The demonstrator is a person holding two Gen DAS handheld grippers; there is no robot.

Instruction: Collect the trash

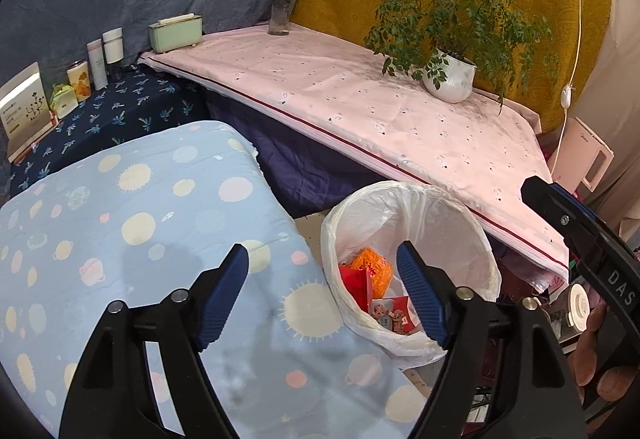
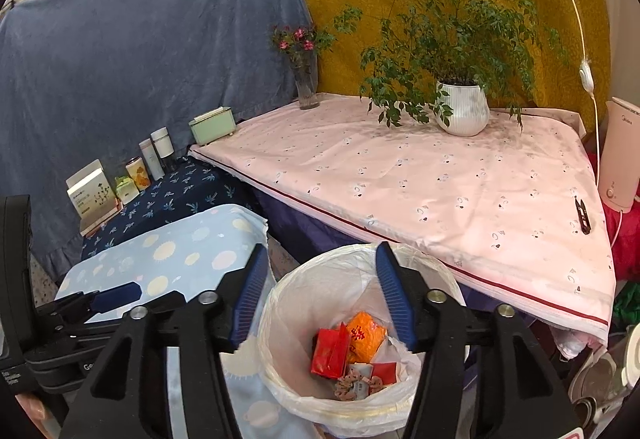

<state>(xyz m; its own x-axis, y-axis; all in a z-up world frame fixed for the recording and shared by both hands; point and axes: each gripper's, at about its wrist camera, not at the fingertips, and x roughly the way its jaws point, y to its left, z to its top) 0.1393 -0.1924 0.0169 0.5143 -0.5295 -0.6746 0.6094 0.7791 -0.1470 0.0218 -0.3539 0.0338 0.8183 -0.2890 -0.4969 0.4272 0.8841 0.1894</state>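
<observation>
A bin lined with a white plastic bag point(image 1: 436, 211) point(image 2: 320, 279) stands on the floor between the light blue spotted cushion point(image 1: 132, 239) and the pink-covered table point(image 1: 360, 107). Inside lie an orange wrapper point(image 1: 372, 269) point(image 2: 366, 337), a red packet point(image 1: 356, 283) point(image 2: 330, 353), small snack wrappers and a brownish scrunchie point(image 2: 354, 387). My left gripper point(image 1: 322, 259) is open and empty, over the cushion's edge and the bin's left rim. My right gripper point(image 2: 320, 261) is open and empty, right above the bin; it also shows at the right edge of the left wrist view point(image 1: 576, 223).
On the pink table stand a potted plant point(image 2: 462, 111), a glass vase of flowers point(image 2: 306, 87), a green box point(image 2: 212, 129) and black snips point(image 2: 582, 215). Bottles and boxes point(image 2: 132, 175) line a dark blue patterned ledge. A pink kettle point(image 2: 620, 159) stands at the right.
</observation>
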